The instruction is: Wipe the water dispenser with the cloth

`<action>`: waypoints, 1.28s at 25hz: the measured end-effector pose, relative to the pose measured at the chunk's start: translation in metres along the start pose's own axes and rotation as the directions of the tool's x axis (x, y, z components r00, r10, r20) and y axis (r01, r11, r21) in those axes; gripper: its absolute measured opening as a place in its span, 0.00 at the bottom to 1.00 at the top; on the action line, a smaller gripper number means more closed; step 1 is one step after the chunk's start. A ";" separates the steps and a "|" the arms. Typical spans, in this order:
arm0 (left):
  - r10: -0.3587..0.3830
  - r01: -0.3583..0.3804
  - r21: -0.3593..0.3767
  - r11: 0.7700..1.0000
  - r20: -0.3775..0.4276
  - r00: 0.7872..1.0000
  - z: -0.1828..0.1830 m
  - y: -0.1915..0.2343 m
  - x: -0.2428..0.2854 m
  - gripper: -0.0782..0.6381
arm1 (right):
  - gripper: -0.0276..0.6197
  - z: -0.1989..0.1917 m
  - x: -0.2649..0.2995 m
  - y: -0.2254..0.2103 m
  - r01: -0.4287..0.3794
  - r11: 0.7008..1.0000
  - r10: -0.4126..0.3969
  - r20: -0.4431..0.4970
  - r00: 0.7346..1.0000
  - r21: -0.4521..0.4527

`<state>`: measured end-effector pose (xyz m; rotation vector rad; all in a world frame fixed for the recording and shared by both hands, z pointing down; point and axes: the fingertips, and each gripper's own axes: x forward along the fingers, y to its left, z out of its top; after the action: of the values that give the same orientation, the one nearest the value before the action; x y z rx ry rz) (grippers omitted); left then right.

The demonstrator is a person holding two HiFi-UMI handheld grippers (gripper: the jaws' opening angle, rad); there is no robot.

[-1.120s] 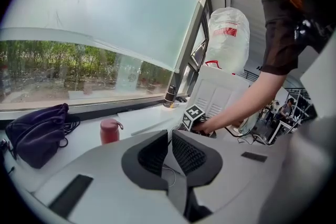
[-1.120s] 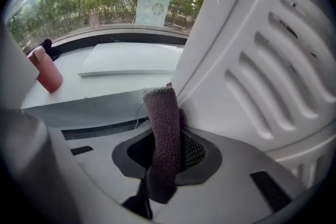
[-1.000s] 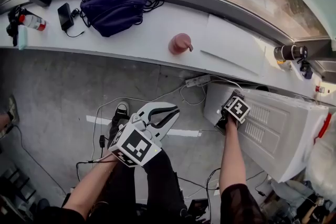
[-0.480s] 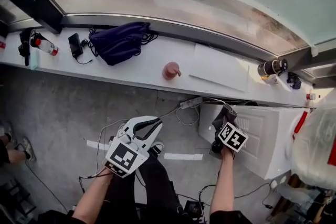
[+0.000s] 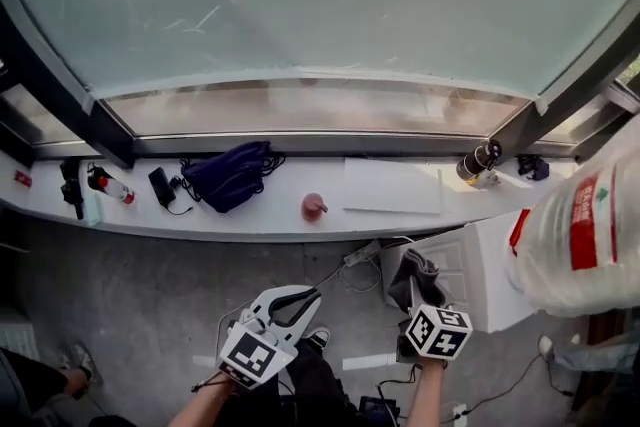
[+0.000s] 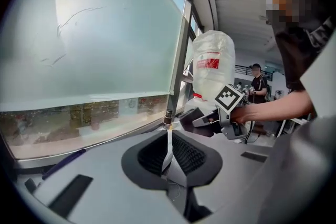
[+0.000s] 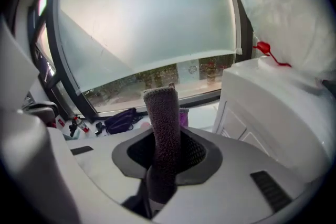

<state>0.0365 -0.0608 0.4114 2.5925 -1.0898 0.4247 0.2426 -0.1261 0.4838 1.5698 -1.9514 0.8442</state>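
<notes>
while the right gripper (image 5: pixel 420 300) clamps the dark cloth (image 7: pixel 161 128) upright between its 2 jaws, the cloth hangs just beside the white water dispenser (image 5: pixel 480 265), contact unclear. left gripper (image 6: pixel 168 147) is held apart on the left, jaws pressed together on nothing. a water bottle (image 5: pixel 580 215) tops the dispenser.

**White ledge under the window, grey floor below**

In front of me a long white ledge (image 5: pixel 270 217) runs under the window. On it, from the left, are a small red-capped bottle (image 5: pixel 108 185), a black phone (image 5: pixel 160 185), a purple bag (image 5: pixel 232 177), a pink cup (image 5: pixel 313 206), a flat white board (image 5: pixel 392 187) and a dark cylinder (image 5: pixel 477 160). On the grey floor (image 5: pixel 130 315) stands the water dispenser (image 5: pixel 480 265), with a power strip (image 5: pixel 362 253) and cables just beside it
</notes>
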 end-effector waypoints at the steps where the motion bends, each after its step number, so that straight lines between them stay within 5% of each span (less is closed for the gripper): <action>1: -0.019 0.019 0.016 1.000 -0.002 1.000 0.007 -0.010 -0.004 0.16 | 0.20 0.007 -0.013 0.007 -0.010 1.000 0.010 0.021 1.000 0.006; 8: -0.055 0.056 0.084 0.995 -0.013 0.998 0.045 -0.048 -0.030 0.16 | 0.20 0.037 -0.081 0.031 -0.065 0.998 0.063 0.139 0.988 0.013; 14: -0.049 0.049 0.014 0.999 0.022 0.999 0.058 -0.083 -0.049 0.16 | 0.20 0.031 -0.128 0.022 -0.076 0.997 0.070 0.182 0.981 0.029; 18: -0.094 0.092 0.049 0.995 0.033 0.995 0.061 -0.096 -0.059 0.16 | 0.20 0.034 -0.152 0.022 -0.065 0.996 0.047 0.234 0.971 0.068; 26: -0.203 0.192 0.154 0.969 0.061 0.977 0.094 -0.100 -0.087 0.16 | 0.20 0.035 -0.205 0.053 -0.022 0.989 -0.029 0.333 0.943 0.148; 32: -0.307 0.287 0.208 0.935 0.070 0.949 0.093 -0.100 -0.137 0.16 | 0.20 0.001 -0.238 0.109 -0.012 0.968 -0.086 0.378 0.922 0.250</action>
<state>0.0318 0.0590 0.2592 2.9205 -0.6938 0.3453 0.1871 0.0488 0.2974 2.0458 -2.1380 0.8378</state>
